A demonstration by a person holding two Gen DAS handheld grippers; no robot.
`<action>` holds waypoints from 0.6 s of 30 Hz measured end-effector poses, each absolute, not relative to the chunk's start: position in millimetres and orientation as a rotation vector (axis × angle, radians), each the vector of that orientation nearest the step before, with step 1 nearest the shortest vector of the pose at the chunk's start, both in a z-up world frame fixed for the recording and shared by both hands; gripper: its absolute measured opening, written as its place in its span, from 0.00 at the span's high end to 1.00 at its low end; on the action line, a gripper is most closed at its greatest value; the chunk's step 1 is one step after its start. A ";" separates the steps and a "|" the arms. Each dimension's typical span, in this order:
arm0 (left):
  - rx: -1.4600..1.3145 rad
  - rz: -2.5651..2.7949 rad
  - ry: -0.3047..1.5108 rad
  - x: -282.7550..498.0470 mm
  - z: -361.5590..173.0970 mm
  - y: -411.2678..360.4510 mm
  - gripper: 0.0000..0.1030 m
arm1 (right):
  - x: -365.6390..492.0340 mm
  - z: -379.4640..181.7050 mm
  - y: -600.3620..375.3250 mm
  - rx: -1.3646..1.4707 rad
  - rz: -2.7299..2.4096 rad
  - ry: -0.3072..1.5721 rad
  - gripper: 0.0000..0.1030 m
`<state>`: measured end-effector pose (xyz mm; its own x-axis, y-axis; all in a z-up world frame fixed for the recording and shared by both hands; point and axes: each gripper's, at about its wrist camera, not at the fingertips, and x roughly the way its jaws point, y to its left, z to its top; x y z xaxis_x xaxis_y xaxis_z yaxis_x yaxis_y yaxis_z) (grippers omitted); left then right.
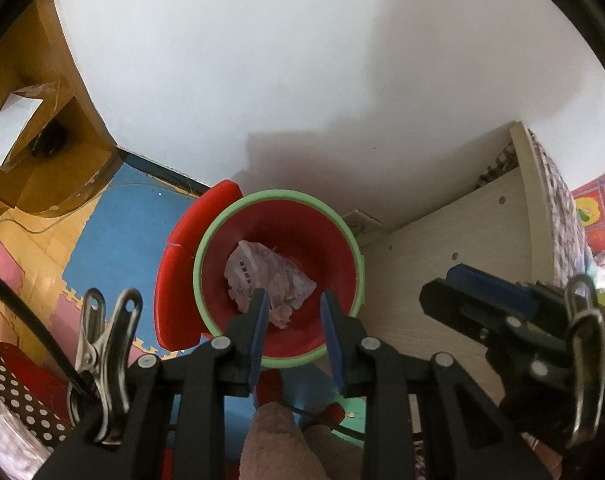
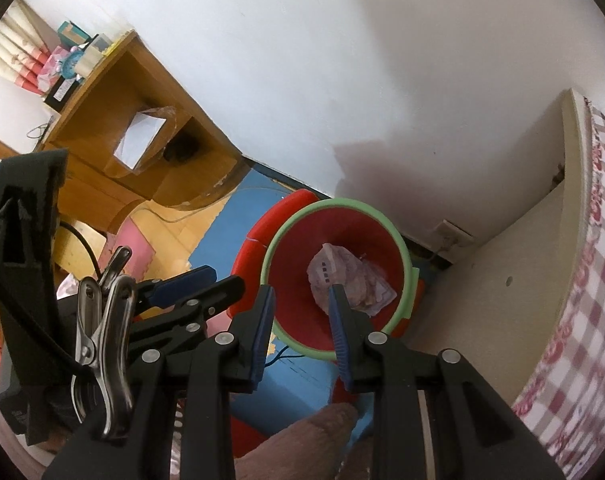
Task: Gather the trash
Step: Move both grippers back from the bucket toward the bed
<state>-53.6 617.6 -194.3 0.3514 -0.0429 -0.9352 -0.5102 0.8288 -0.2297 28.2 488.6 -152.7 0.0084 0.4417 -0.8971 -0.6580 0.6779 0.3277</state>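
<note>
A white wall (image 1: 262,60) backs the scene, with a wooden shelf (image 2: 114,120) at one side. On the blue floor mat (image 1: 114,248) stands a red bin (image 1: 278,272) with a green rim. Crumpled paper (image 1: 266,276) lies inside it. Both the left claw (image 1: 294,312) and right claw (image 2: 302,308) hover above, released and empty.

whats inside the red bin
Crumpled printed paper lies at the bottom of the red bin, against bare red walls. Anything under the paper is covered, and the left gripper's fingers hide part of the near side.
</note>
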 end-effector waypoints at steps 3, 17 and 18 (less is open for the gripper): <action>-0.544 0.327 1.181 -57.2 -188.6 615.5 0.73 | 21.6 -143.4 484.1 -0.198 0.880 1.285 0.72; -0.497 0.378 1.156 -80.0 -150.4 598.4 0.73 | -3.8 -99.5 457.8 -0.146 0.944 1.195 0.72; -0.497 0.383 1.152 -81.9 -147.8 596.8 0.73 | -5.8 -96.5 455.5 -0.142 0.949 1.189 0.72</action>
